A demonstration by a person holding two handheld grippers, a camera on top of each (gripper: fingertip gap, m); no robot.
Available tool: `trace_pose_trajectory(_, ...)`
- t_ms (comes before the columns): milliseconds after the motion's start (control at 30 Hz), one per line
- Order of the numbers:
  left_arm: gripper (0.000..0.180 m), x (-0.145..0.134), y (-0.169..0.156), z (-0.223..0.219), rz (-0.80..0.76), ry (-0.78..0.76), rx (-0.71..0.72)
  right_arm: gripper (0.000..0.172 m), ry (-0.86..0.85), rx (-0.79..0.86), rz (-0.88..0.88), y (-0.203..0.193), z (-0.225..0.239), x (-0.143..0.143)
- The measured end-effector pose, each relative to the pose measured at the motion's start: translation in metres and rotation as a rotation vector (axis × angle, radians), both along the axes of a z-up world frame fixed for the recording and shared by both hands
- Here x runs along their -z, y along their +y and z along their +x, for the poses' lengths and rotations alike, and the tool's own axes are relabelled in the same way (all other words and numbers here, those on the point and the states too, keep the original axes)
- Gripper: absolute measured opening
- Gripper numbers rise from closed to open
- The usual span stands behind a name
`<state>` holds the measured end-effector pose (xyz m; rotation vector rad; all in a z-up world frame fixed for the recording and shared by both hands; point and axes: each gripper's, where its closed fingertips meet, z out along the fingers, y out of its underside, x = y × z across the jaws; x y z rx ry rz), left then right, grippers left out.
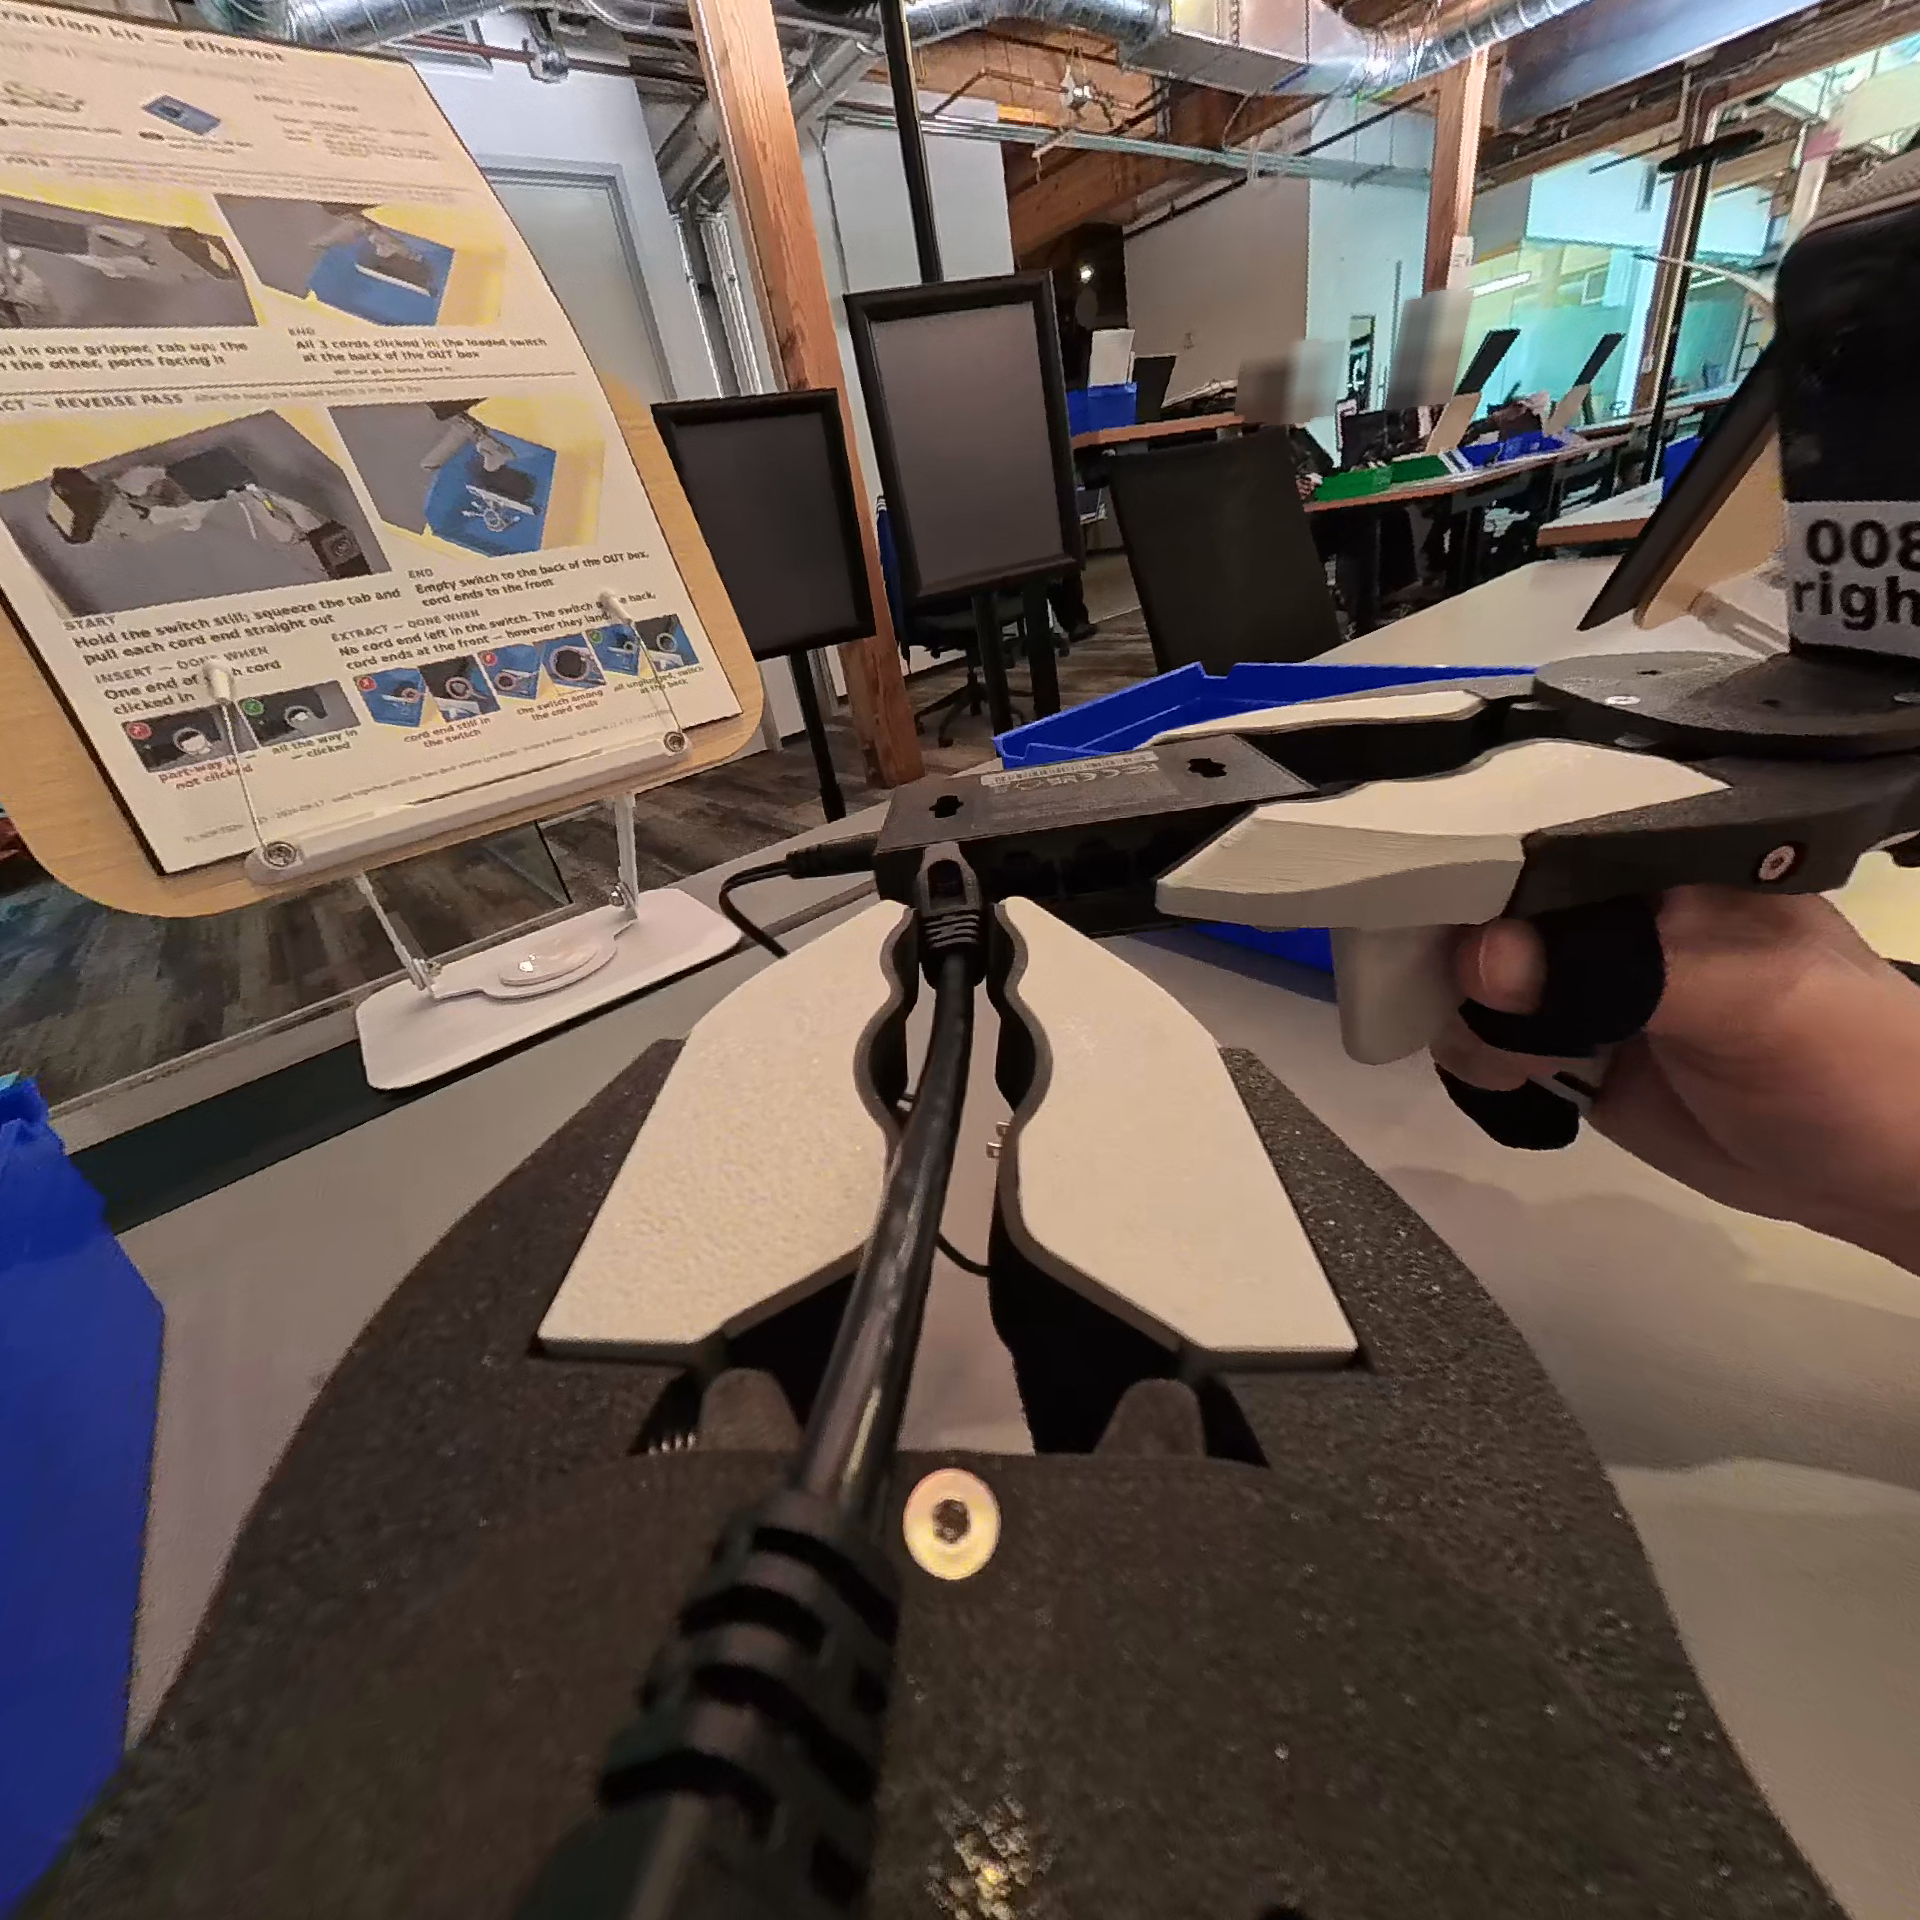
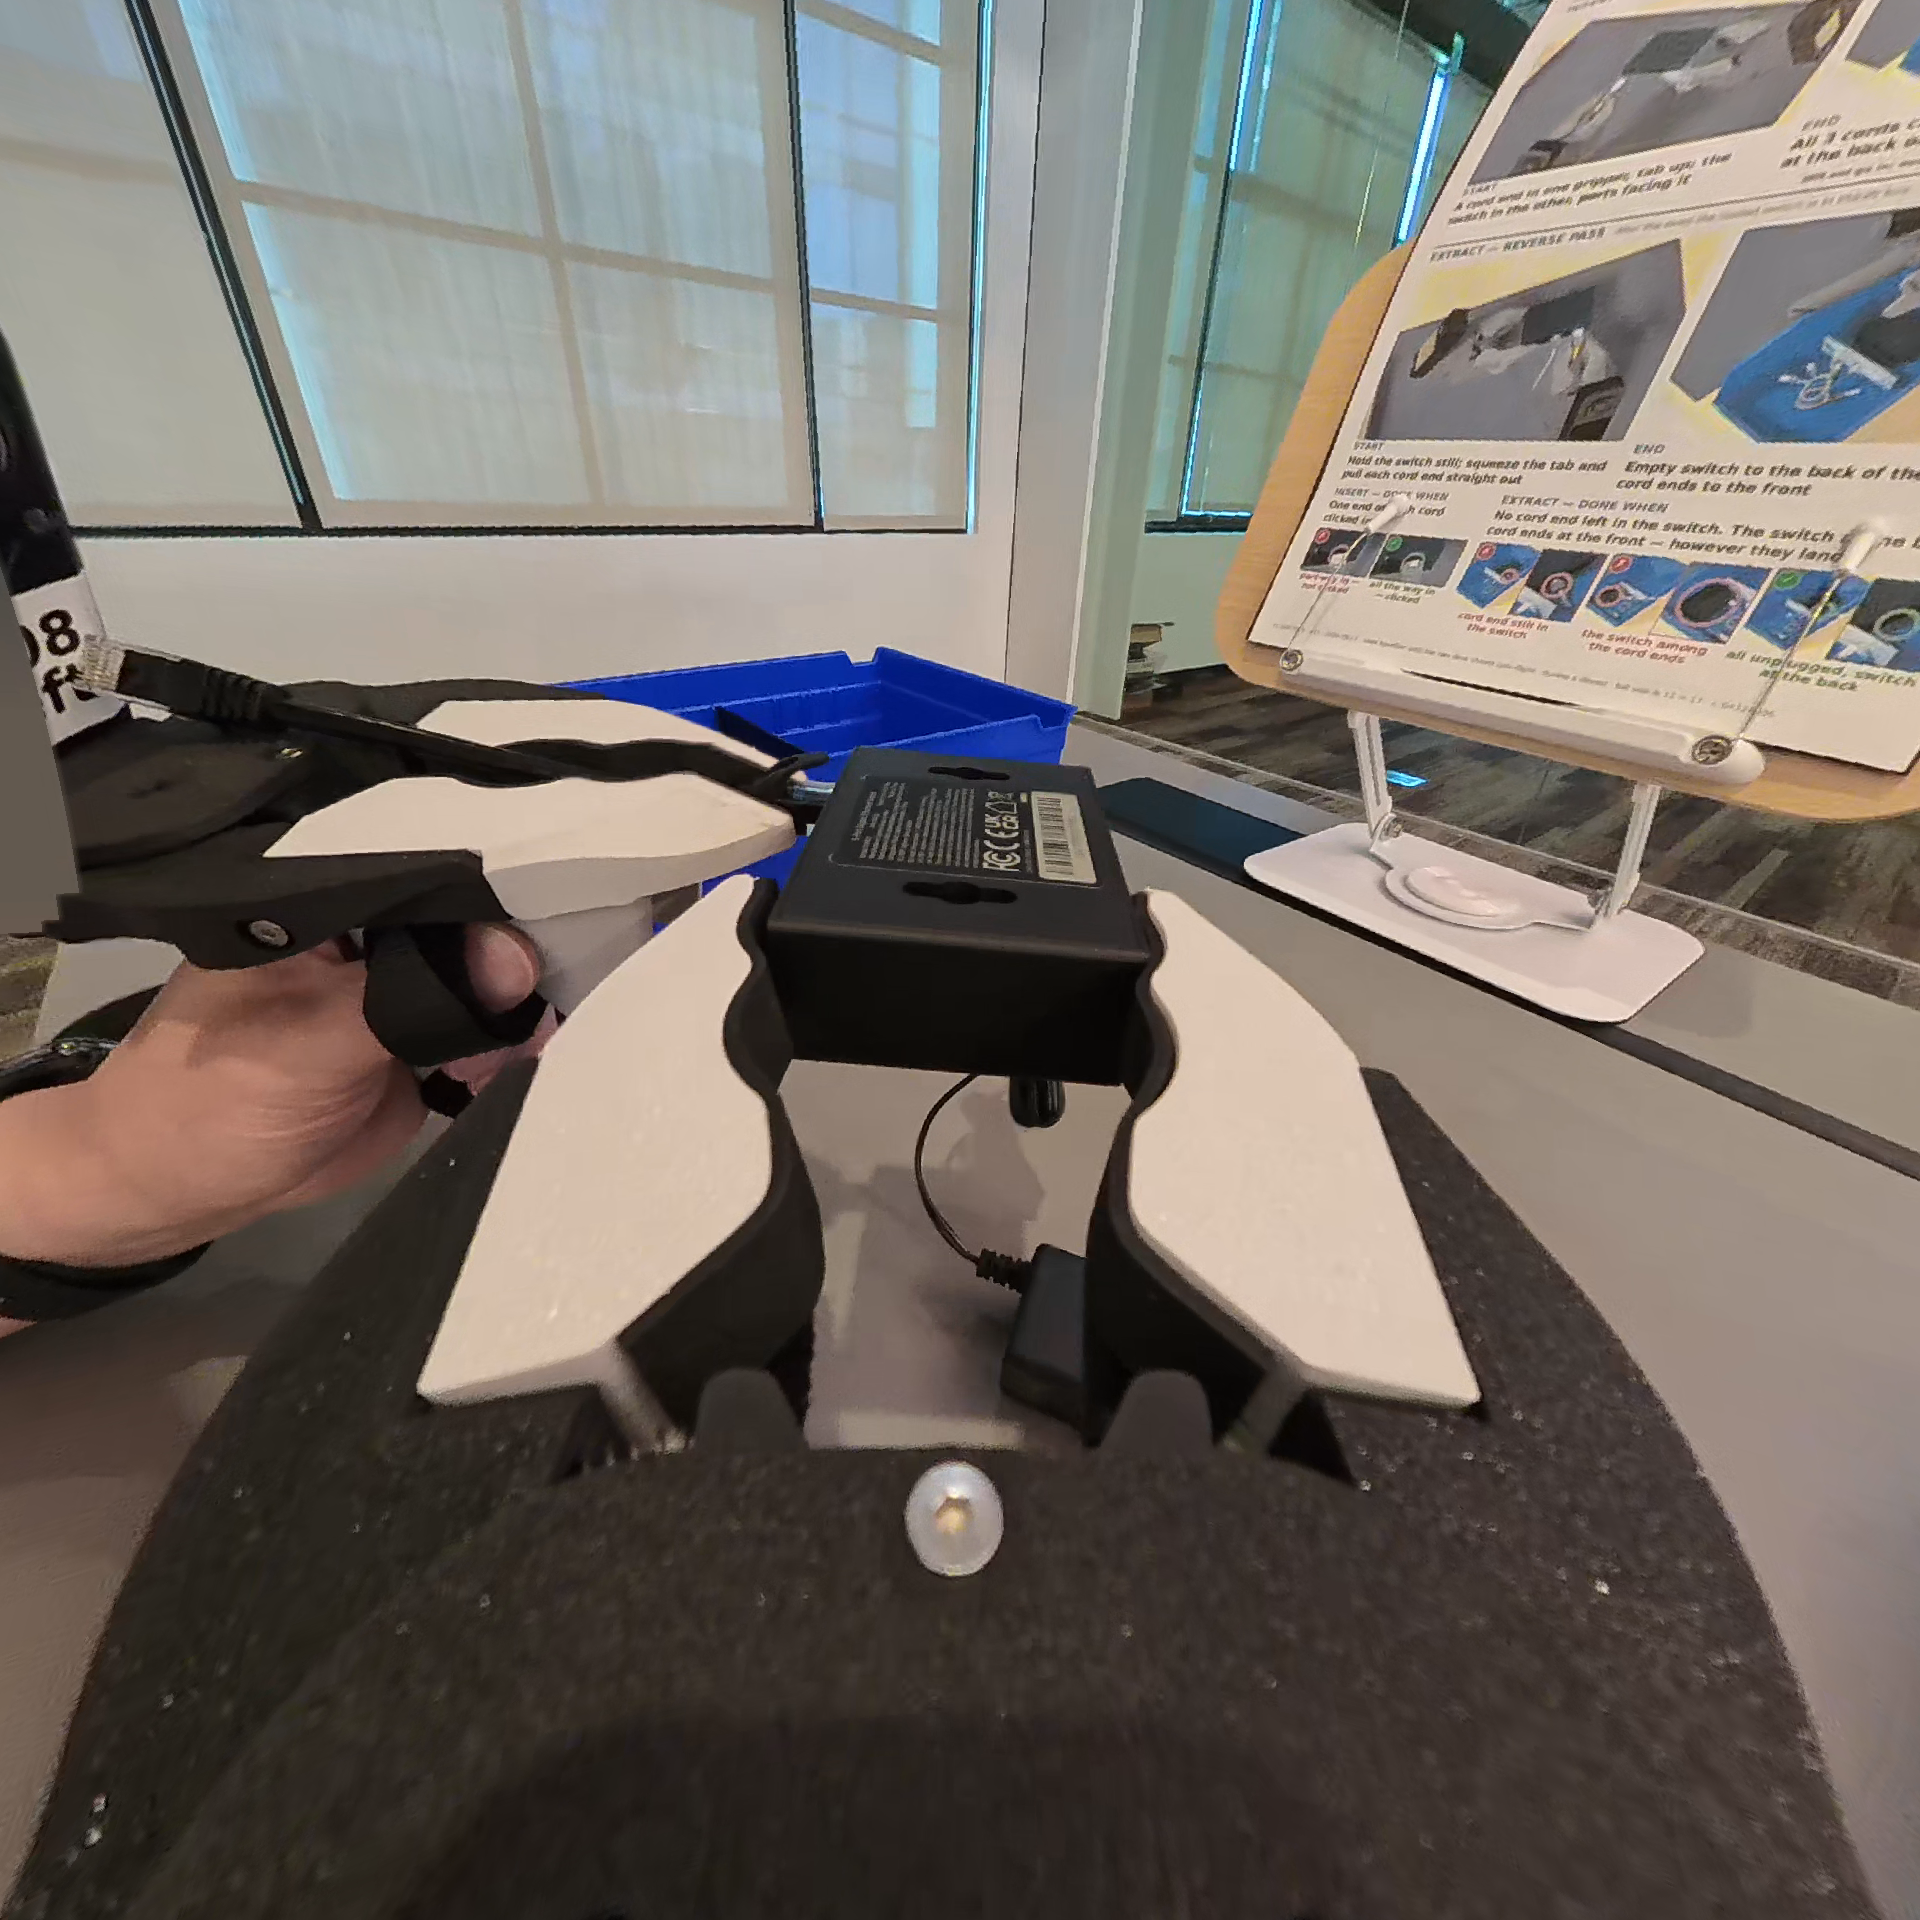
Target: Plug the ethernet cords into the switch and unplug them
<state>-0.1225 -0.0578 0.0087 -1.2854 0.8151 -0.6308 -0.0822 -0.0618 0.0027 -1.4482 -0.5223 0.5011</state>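
the left gripper (image 1: 948,935) is clamped on a black ethernet cord (image 1: 914,1164), its plug sitting in a port at the left end of the black switch (image 1: 1081,821). the right gripper (image 2: 951,987) squeezes that switch, held above the grey table (image 2: 1558,1195), blue bin (image 2: 914,696) behind.

Grey bench (image 2: 1558,1195) has a blue bin (image 2: 935,696) at the back, plus an illustrated instruction sheet (image 1: 312,468) propped on a white stand (image 1: 540,977), with dark framed boards (image 1: 956,436) further off.
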Motion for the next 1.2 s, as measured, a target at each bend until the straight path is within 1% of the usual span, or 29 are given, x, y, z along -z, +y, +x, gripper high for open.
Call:
trace_pose_trajectory(233,0.011,0.005,0.002,0.001,-0.025,0.016,-0.017,0.062,-0.047,0.012,0.007,-0.001,0.000,0.005)
trace_pose_trajectory(367,0.011,0.008,0.002,0.004,-0.026,0.056,0.020,0.062,-0.044,0.005,0.010,-0.003,0.003,0.006)
trace_pose_trajectory(533,0.011,0.009,0.003,0.004,-0.046,0.032,0.035,0.062,-0.051,0.006,0.014,-0.003,0.002,0.007)
trace_pose_trajectory(667,0.011,0.010,0.003,0.005,-0.085,0.010,0.091,0.062,-0.047,0.003,0.018,-0.004,0.002,0.008)
trace_pose_trajectory(733,0.011,0.012,0.004,0.004,-0.086,0.012,0.098,0.062,-0.059,0.008,0.020,-0.003,0.001,0.009)
trace_pose_trajectory(867,0.011,0.013,0.004,0.003,-0.061,0.026,0.070,0.062,-0.053,0.007,0.013,-0.003,0.001,0.011)
trace_pose_trajectory(967,0.011,0.012,0.006,0.002,-0.032,0.045,0.010,0.062,-0.053,0.012,0.014,-0.002,0.000,0.012)
trace_pose_trajectory(1100,0.011,0.008,0.007,0.007,-0.049,0.034,0.047,0.062,0.041,0.030,-0.001,0.001,0.004,0.008)
trace_pose_trajectory(1200,0.012,0.008,0.009,0.010,-0.053,0.069,0.055,0.062,0.116,0.034,-0.028,0.002,0.008,0.008)
